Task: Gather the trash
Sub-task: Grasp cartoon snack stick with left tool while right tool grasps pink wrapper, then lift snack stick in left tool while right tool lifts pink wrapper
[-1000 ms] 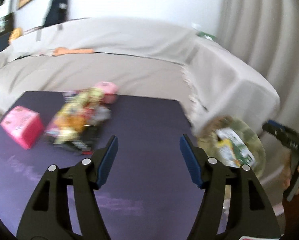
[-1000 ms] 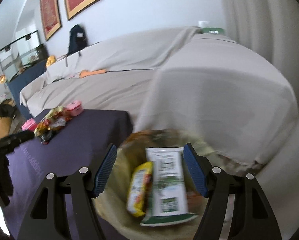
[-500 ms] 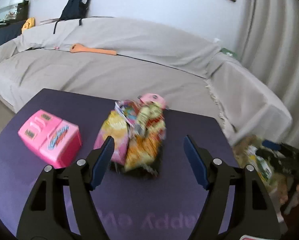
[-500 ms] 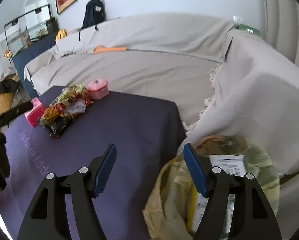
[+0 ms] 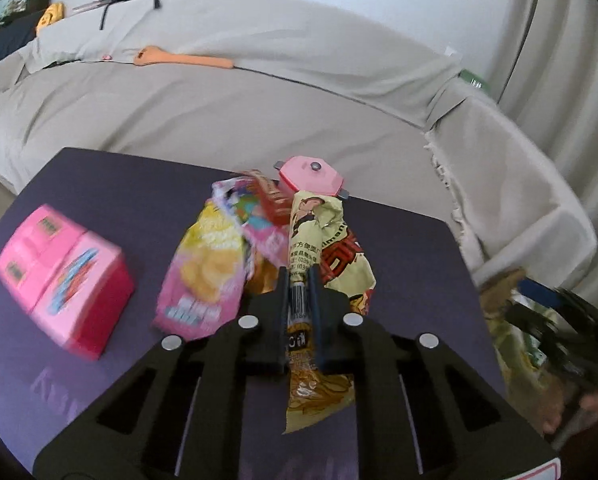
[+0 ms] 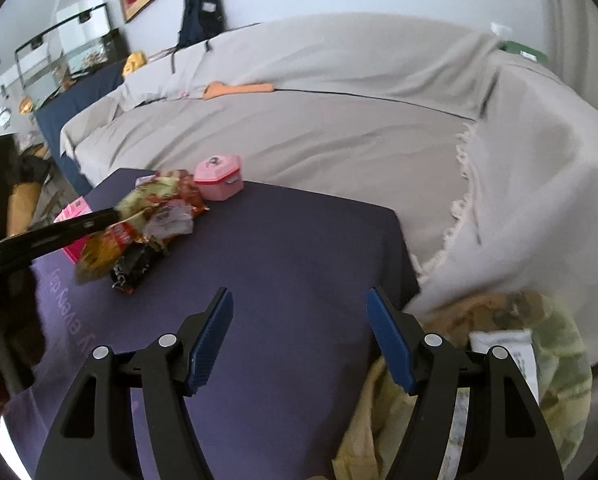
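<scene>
Black grippers (image 6: 299,336) — blue pads (image 6: 213,336), 4 silver screws.

Yellow noodle wrapper (image 5: 323,256): Chinese print "方便面" on its cream strip, a barcode below it, the digits too small to read. Big red block characters on the wrapper's right side, cut off. Purple table cover (image 6: 299,264): pale lettering near the left edge, seen upside down in the right wrist view, reads roughly "every day"; the first word is out of view. Pink toy box (image 5: 63,276): label blurred, unreadable. Pink snack bag (image 5: 203,276): print blurred.
</scene>
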A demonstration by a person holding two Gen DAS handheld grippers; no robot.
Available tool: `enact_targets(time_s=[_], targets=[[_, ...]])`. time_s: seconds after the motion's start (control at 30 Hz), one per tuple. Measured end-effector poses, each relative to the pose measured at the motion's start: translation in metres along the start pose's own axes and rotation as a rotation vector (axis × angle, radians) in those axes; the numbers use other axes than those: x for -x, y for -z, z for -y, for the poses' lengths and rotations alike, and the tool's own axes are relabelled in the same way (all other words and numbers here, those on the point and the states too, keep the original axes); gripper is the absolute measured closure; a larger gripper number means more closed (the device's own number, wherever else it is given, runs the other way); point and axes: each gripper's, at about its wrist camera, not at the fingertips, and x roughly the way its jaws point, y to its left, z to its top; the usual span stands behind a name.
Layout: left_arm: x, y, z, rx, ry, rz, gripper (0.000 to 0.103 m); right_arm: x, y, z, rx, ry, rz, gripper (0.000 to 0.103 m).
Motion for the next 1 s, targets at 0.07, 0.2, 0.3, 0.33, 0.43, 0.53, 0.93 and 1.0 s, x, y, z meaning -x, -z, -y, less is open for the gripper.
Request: enact_targets(time_s=[0.07, 0.2, 0.3, 0.33, 0.43, 0.53, 0.93, 1.0], targets=[[0.021, 0.009, -0.011, 0.035, 0.011, 0.006, 0.093, -0.007, -0.008, -0.011, 0.018, -0.039, -0.002, 0.037], [0.057, 0.035, -0.042, 0.089, -0.035, 0.016, 0.093, -0.023, -0.027, -0.044, 0.053, -0.138, 0.002, 0.037], [0.068, 0.047, -0.061, 0.136, -0.074, 0.015, 0.093, -0.039, -0.045, -0.076, 0.08, -0.168, 0.01, 0.037], [0.072, 0.051, -0.068, 0.147, -0.084, 0.021, 0.093, -0.048, -0.052, -0.089, 0.099, -0.165, 0.01, 0.037], [0.08, 0.059, -0.078, 0.152, -0.092, 0.032, 0.093, -0.073, -0.07, -0.123, 0.147, -0.145, 0.006, 0.038], [0.082, 0.067, -0.089, 0.171, -0.07, 0.015, 0.093, -0.104, -0.086, -0.149, 0.182, -0.113, -0.016, 0.048], [0.084, 0.086, -0.111, 0.211, -0.019, 0.004, 0.093, -0.164, -0.096, -0.18, 0.277, 0.007, -0.073, 0.073], [0.083, 0.086, -0.112, 0.214, -0.012, 0.005, 0.093, -0.157, -0.094, -0.176, 0.27, 0.0, -0.069, 0.082]])
